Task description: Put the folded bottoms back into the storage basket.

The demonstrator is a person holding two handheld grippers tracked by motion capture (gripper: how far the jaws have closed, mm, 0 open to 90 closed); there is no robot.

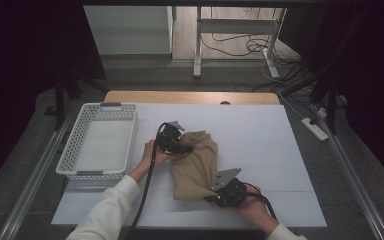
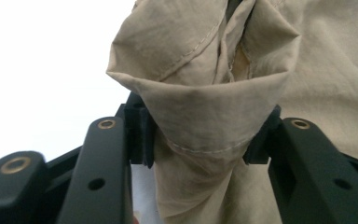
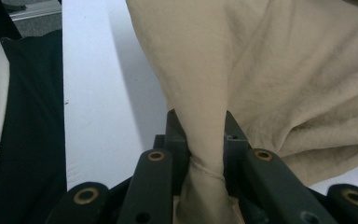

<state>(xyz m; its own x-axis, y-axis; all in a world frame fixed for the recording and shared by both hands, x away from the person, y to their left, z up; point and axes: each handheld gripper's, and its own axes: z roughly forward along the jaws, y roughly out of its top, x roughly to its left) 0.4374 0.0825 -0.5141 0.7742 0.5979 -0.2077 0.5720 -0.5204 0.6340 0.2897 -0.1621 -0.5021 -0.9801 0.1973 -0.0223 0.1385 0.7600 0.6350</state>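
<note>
Khaki cloth [image 1: 196, 165] sits bunched in the middle of the white table [image 1: 260, 135], a crumpled tan garment with stitched hems, and both tongs have a bite of it right now. Up at its far-left corner the left gripper [image 1: 179, 145] is clamped onto a thick fold; in the left gripper view the fabric [image 2: 205, 116] bulges between the two black jaws, a seam line running across the pinched bundle, and the jaws stand fairly wide apart because so much material is wadded in there. Down at the near-right edge the right gripper [image 1: 219, 192] has its own hold, with its grey three-cornered plate [image 1: 226, 177] tilted over the cloth; in the right gripper view a narrow, hemmed strip of the fabric [image 3: 205, 140] is squeezed tight between jaws that are nearly together, and the rest of the garment spreads away to the right in soft wrinkles. The person's left hand [image 1: 152, 155], in a white sleeve [image 1: 107, 210], grips the left tool, its black cable [image 1: 145, 195] trailing back toward the near edge; the right hand [image 1: 252, 207] wraps the other tool at the front of the table. A white perforated basket [image 1: 100, 142] stands to the left of the cloth, near it but not touching, on the table's left side.
</note>
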